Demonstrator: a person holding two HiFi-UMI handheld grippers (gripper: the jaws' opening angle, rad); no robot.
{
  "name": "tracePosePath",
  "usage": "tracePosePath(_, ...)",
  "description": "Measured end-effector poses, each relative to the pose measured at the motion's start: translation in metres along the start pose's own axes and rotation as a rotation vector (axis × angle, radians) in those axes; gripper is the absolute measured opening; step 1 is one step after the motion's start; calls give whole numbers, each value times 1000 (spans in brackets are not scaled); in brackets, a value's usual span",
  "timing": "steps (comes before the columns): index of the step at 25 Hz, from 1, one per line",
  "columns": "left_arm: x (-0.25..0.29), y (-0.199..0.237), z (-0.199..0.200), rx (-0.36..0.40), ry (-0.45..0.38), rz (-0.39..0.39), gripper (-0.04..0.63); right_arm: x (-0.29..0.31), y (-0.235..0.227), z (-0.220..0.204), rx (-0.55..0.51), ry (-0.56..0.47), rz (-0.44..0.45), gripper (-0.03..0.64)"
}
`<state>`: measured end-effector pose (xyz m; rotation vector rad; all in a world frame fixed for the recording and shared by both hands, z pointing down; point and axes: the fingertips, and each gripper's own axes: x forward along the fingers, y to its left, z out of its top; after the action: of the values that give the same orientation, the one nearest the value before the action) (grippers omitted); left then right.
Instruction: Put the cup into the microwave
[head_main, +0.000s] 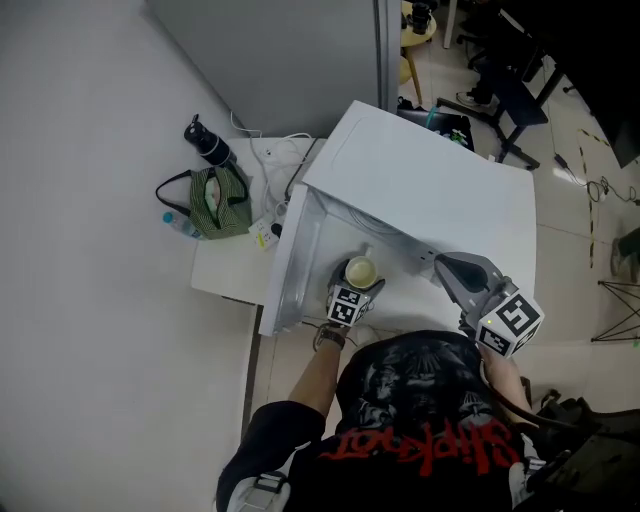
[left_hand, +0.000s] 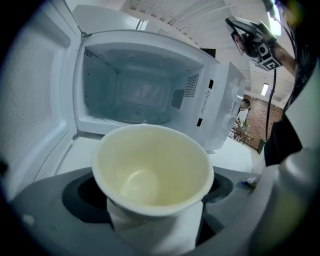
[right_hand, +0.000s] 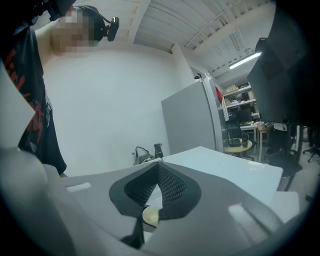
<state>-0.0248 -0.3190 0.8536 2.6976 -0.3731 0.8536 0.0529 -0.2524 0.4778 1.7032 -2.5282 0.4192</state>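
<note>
The microwave takes up the right side of the white table. Its door is swung fully open to the left, and the inside shows empty and bare. A green bag and a dark bottle sit at the table's far left corner, well apart from the work.

The left gripper is clamped on the lower wall of the cup. It holds the cup upright just in front of the opening, near the table's front edge and not yet inside. The cup looks empty. The right gripper hangs over the microwave's top with its jaws closed together on nothing.

The main risk is probably the cup's wide rim striking the top or bottom edge of the opening if it goes in too high or too low. The grip is low on a tapered wall, so a knock could tip the cup or slide it out.

Room looks ample:
- The opening is much wider than the cup.
- The door stands clear on the left.
- The right gripper is out of the path.
</note>
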Motion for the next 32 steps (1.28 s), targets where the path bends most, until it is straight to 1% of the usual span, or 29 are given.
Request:
tracePosePath(1, 2, 2, 2, 11, 1, 14, 486, -2, -2, 0, -1, 1, -5, 0)
tracePosePath(3, 3, 5, 3, 35, 17, 34, 458, -4, -4, 0, -2, 7, -11, 0)
tracePosePath(5, 2, 5, 2, 46, 46, 30, 456, -6, -4, -2, 5, 13, -15, 0)
tracePosePath(7, -4, 2, 0, 42, 62, 24, 456, -7, -4, -6, 16, 12, -15, 0)
tracePosePath(9, -12, -2, -3, 23, 60, 23, 456, -7, -3, -8, 26, 9, -11, 0)
tracePosePath(14, -32, -20, -12, -22, 25, 5, 456, -1, 1, -13, 45, 9, 24, 0)
tracePosePath(18, -49, -34, -15, -101, -5, -1, 456, 14, 11, -20, 55, 18, 73, 0)
tracePosePath(21, -64, -40, -14, -139, -38, 8, 456, 25, 20, -24, 65, 17, 109, 0)
tracePosePath(24, -83, -46, -6, -155, -61, 16, 456, 32, 25, -26, 76, 12, 136, 0)
tracePosePath(27, -98, -52, 1, -170, -67, 13, 456, 36, 27, -31, 89, 4, 146, 0)
tracePosePath(32, -113, -57, 24, -150, -118, 19, 456, 40, 28, -35, 104, 10, 148, 0)
